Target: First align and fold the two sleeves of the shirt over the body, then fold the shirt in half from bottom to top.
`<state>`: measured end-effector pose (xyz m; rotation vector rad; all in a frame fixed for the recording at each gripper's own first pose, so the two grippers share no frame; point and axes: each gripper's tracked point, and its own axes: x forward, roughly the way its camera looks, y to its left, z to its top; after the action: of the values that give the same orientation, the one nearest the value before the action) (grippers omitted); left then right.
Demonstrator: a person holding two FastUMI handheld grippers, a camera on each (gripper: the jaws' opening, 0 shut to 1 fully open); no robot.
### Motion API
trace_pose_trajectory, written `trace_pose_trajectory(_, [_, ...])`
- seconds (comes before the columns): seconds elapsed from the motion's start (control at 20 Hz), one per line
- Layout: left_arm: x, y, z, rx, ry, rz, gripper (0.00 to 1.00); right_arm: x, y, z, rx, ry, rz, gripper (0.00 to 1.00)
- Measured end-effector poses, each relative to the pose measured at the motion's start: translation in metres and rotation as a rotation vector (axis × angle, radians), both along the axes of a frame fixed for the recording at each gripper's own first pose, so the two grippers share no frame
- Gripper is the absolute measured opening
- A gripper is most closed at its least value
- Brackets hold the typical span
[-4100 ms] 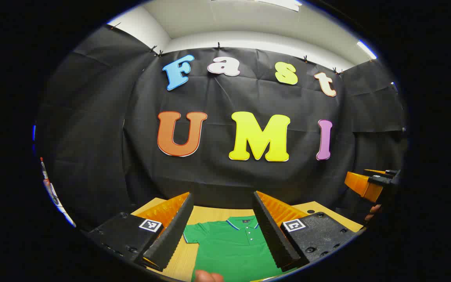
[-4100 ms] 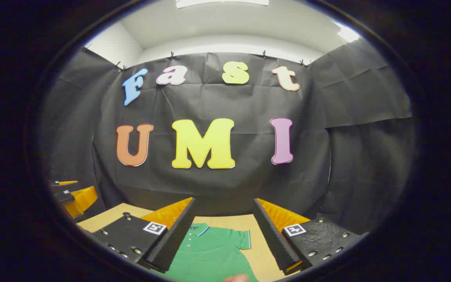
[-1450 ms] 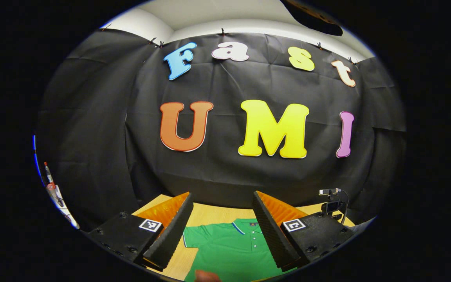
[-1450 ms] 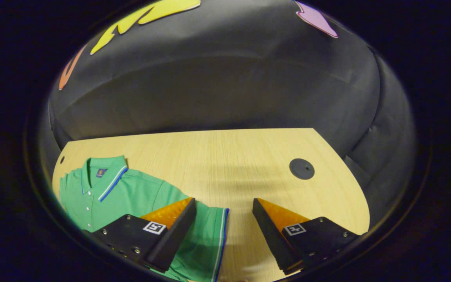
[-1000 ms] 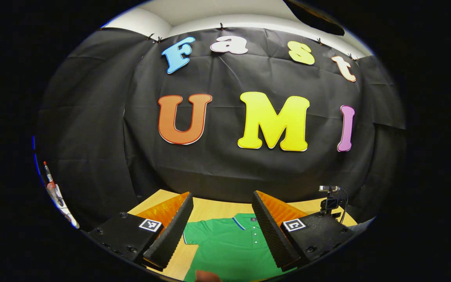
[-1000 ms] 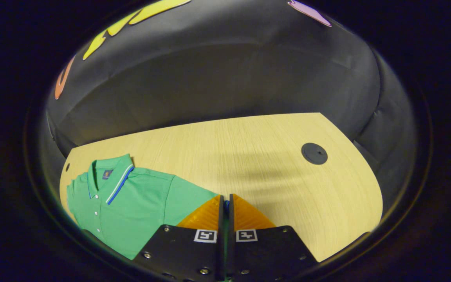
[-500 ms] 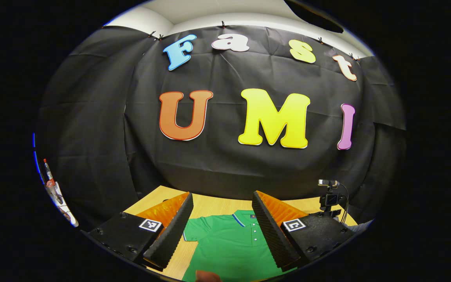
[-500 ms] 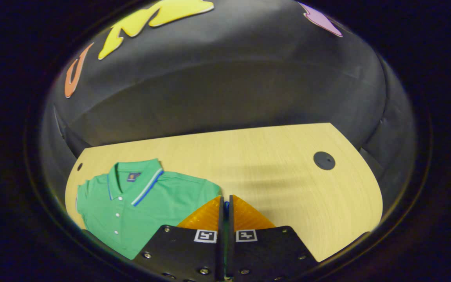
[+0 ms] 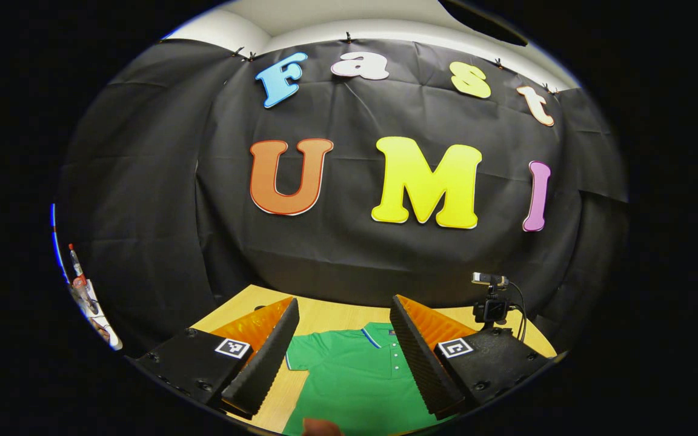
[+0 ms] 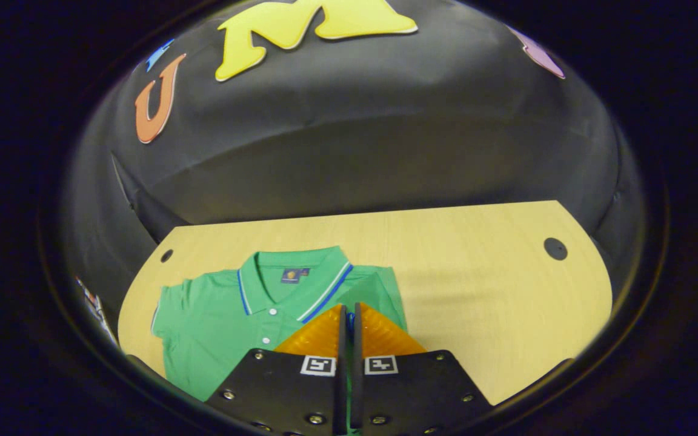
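Since a moment ago we have carried the right sleeve inward: the right tongs (image 10: 349, 321), which closed on the sleeve hem about one second back, are still clenched on it, and the sleeve now lies doubled over the chest of the green shirt (image 10: 222, 327), just beside the collar (image 10: 291, 284), where before it stretched out to the side. We judge that the first sleeve fold is nearly done and only the release is missing; the blue hem between the closed fingers is almost hidden, so we cannot say for sure how much cloth they hold. The left tongs (image 9: 340, 339) have hardly moved and stay released, wide open above the shirt (image 9: 349, 381), with the left sleeve (image 9: 300, 360) flat on the desk (image 9: 325, 315) near their left finger. So the second sleeve is still to fold, then the bottom-to-top fold. For room, the desk (image 10: 494, 284) is bare wood to the right of the shirt, with one dark round cap (image 10: 555, 248) near the far corner. The far edge meets the black cloth wall just behind the collar, so little space is there. A small camera on a stand (image 9: 491, 303) sits at the far right side of the desk.
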<state>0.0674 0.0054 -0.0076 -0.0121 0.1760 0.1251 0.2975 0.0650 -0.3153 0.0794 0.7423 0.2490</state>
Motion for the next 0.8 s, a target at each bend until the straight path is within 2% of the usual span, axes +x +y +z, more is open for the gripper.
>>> trace_pose_trajectory(0.5, [-0.010,0.011,0.003,0.011,-0.002,0.034,0.96,-0.012,0.035,-0.017,0.008,0.035,0.031,0.03])
trace_pose_trajectory(0.55, [-0.010,0.010,0.005,0.012,-0.005,0.032,0.96,-0.012,0.037,-0.018,0.018,0.036,0.034,0.03])
trace_pose_trajectory(0.65, [-0.011,0.011,0.005,0.010,-0.010,0.037,0.96,-0.015,0.054,-0.015,0.115,0.047,0.066,0.04])
trace_pose_trajectory(0.7, [-0.010,0.011,0.004,0.004,-0.010,0.037,0.96,-0.015,0.059,-0.014,0.134,0.037,0.081,0.34])
trace_pose_trajectory(0.75, [-0.010,0.010,0.003,0.001,-0.003,0.035,0.90,-0.005,0.048,-0.009,0.074,0.035,0.067,0.65])
trace_pose_trajectory(0.8, [-0.012,0.009,0.001,-0.002,0.000,0.035,0.96,-0.012,0.042,-0.015,0.045,0.004,0.059,0.95])
